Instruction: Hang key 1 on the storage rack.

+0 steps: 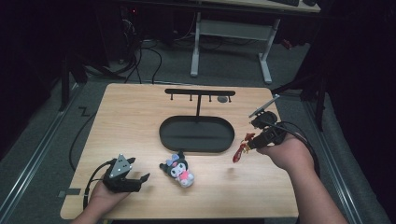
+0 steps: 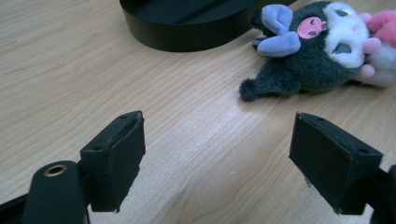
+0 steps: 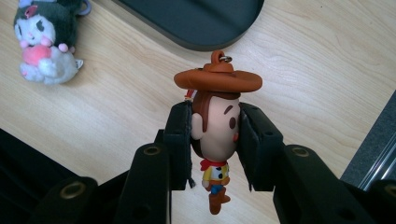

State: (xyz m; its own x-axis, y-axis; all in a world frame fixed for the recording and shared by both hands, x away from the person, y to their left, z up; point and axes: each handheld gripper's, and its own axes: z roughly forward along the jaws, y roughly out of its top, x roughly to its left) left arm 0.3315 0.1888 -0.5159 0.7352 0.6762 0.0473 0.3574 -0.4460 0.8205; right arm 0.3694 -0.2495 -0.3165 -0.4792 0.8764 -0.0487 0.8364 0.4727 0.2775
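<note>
Right gripper, low centre of its own view: clamped on the head of a cowboy figure keychain, one pad on each cheek, hat and metal loop left free above, small body dangling below. Probably gripped by the head so the loop stays clear for hanging on a hook. In the high view, seen right of centre, lifted off the wood, the keychain a red-brown streak just off the right end of the black oval tray.

Behind the tray, upper centre of the high view: a black T-shaped hanger stand with small pegs under its bar, apparently the place meant for keychains.

Left gripper, lower left of the high view: spread wide, nothing between the pads, resting low near the table's near edge. Aimed toward the plush toy at the upper right of its view, well short of it. The plush lying on its side on the wooden table, just in front of the tray, in black, white, pink and lilac.

No brand, label or readable writing anywhere; just a pink skull-like badge on the plush's hood.
</note>
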